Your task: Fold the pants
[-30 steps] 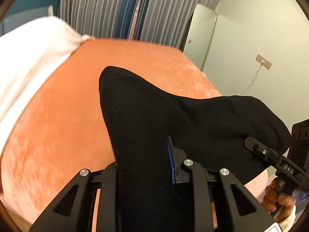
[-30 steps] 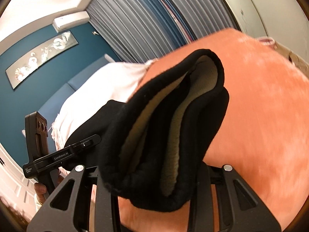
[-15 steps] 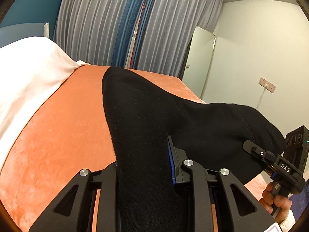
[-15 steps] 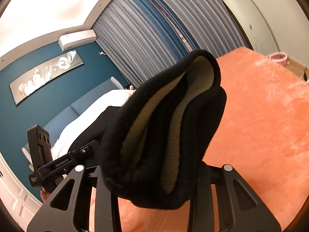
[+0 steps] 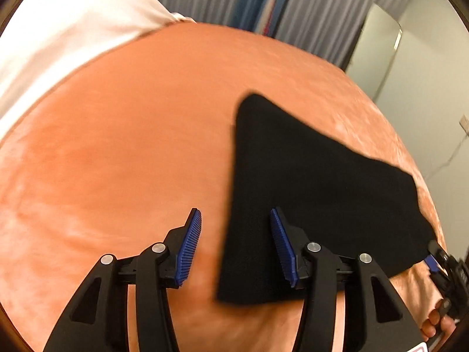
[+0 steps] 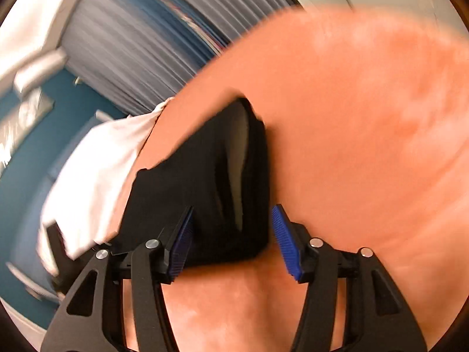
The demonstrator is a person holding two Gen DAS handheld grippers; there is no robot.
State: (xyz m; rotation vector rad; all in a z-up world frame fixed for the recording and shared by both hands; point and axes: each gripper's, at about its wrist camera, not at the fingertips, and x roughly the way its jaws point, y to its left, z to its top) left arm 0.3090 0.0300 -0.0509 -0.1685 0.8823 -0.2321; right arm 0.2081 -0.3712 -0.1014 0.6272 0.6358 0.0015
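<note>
The left tool (image 5: 236, 243) tilts down over the orange bed (image 5: 123, 135), jaws opening, the edge of the black pants (image 5: 316, 193) lying loose between them toward one o'clock. The right tool (image 6: 231, 240) tilts down too, opening, apparently clear of the folded end.

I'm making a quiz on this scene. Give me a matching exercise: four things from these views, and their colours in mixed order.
Things:
1. pants
2. bed cover
3. claw pads
4. sheet

Colours:
A. white
B. blue
C. black
D. orange

Pairs: 1-C, 2-D, 3-B, 4-A
</note>
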